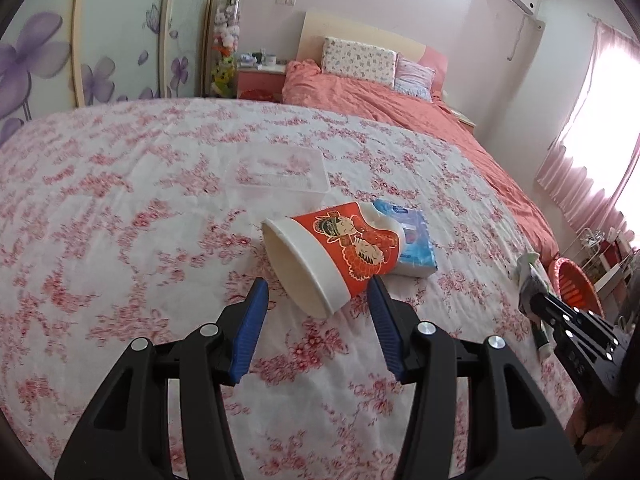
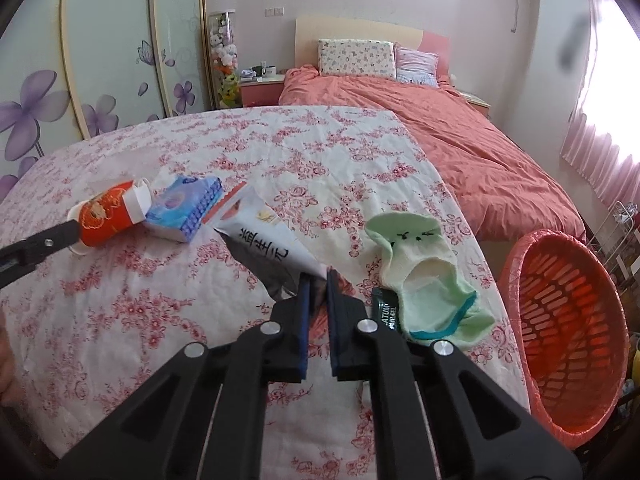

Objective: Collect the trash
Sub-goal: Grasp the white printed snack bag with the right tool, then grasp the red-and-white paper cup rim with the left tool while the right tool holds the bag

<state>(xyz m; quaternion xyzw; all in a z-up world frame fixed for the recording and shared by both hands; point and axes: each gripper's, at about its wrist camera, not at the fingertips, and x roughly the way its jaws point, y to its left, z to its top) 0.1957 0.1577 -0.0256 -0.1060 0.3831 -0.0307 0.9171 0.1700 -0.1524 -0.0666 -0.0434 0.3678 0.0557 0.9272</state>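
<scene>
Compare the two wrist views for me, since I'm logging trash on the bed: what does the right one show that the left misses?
Right wrist only: the white snack pouch pinched by the right hand-held gripper, and the dark gel sachet.
Left wrist only: the clear plastic sheet beyond the cup, and the open left hand-held gripper.
Both: red paper cup, blue tissue pack, green sock, orange basket.
</scene>
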